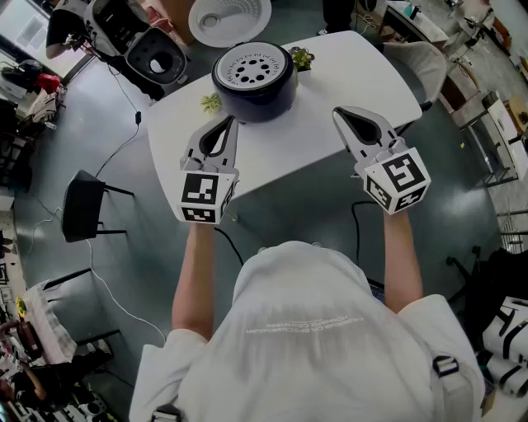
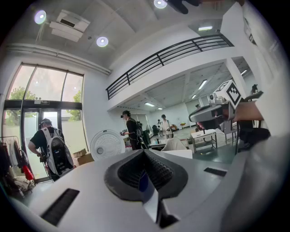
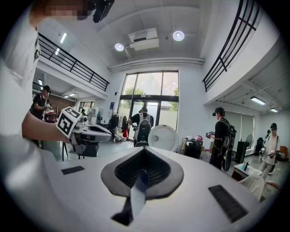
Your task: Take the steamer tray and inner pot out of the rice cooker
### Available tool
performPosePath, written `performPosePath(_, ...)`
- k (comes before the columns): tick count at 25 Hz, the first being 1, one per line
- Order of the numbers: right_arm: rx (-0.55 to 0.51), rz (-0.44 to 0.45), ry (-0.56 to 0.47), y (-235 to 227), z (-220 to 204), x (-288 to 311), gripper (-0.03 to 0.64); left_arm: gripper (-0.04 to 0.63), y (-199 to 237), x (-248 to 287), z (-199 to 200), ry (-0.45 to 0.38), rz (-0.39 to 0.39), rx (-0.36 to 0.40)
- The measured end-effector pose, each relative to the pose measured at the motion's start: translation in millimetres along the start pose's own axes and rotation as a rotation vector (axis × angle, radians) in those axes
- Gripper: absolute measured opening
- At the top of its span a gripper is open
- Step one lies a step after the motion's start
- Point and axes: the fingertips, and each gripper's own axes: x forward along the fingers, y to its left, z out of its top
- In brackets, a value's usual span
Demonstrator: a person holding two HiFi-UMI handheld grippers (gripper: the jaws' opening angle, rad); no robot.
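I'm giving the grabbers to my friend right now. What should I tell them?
Left gripper: fingers shut, empty, held short of the rice cooker.
Right gripper: fingers shut, empty, off to the cooker's right.
The cooker stands on the white table with its lid open.
The steamer tray sits in the top; the inner pot is hidden under it.
Done: only the lid is open.
Left: lift the tray out, then the inner pot.
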Motion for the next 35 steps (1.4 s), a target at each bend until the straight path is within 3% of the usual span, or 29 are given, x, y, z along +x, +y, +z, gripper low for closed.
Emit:
performPosePath(12, 0.114, 0.025, -0.027, 7, -15, -33, 0.026, 0.015, -27, -18, -13, 0.072, -0.005, 0.000)
performPosePath(18, 0.183, 0.109, -0.046, 8, -26, -52, 0.026, 0.015, -53, -14, -17, 0.109, -0.024, -0.007)
performPosePath(23, 0.176, 0.061, -0.024, -14, -45, -68, 0.025, 0.015, -78, -3, -16, 0.122, -0.015, -0.028)
performPosePath(26, 0.203, 0.053, -0.023, -30, -59, -76, 0.025, 0.015, -89, 3, -15, 0.142, -0.002, -0.002)
performPosePath(31, 0.201, 0.140, -0.028, -52, -75, -90, 0.025, 0.015, -110, 21, -9, 0.172, 0.038, 0.029)
performPosePath(35, 0.188, 0.188, -0.068, -60, -72, -86, 0.025, 0.015, -122, 30, -9, 0.190, 0.026, 0.037)
